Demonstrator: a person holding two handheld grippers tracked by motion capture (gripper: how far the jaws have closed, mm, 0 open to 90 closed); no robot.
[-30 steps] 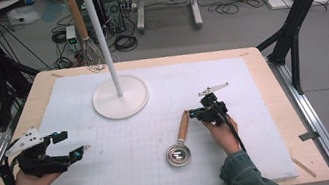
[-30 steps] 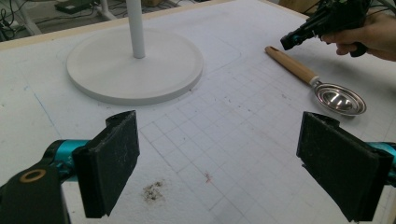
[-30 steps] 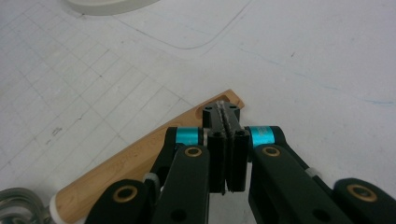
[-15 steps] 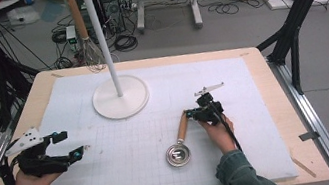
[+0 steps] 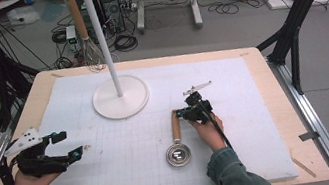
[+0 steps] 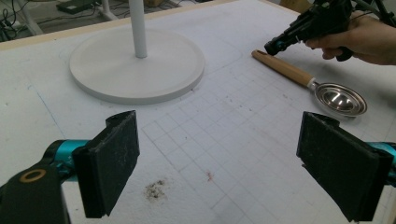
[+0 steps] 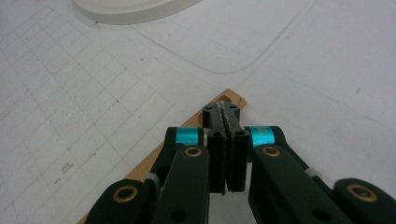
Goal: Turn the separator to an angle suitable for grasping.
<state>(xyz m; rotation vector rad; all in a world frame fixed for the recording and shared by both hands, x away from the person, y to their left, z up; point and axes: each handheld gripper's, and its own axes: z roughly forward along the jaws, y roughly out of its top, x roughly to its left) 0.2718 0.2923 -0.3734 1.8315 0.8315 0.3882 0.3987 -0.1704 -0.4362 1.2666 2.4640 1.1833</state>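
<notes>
Your right gripper (image 5: 187, 114) is closed empty, tips above the end of the wooden handle of the scoop (image 5: 176, 143) lying on the white mat (image 5: 239, 125) near the stand base (image 5: 120, 98), while your left gripper (image 5: 67, 145) stands wide open, well apart.

Passage over the table: one standing obstruction.
White stand (image 5: 119, 96) blocks the far-left quarter; spoon (image 5: 177, 143) lies low at centre; the mat's (image 5: 256, 107) right side and near edge are open.
</notes>
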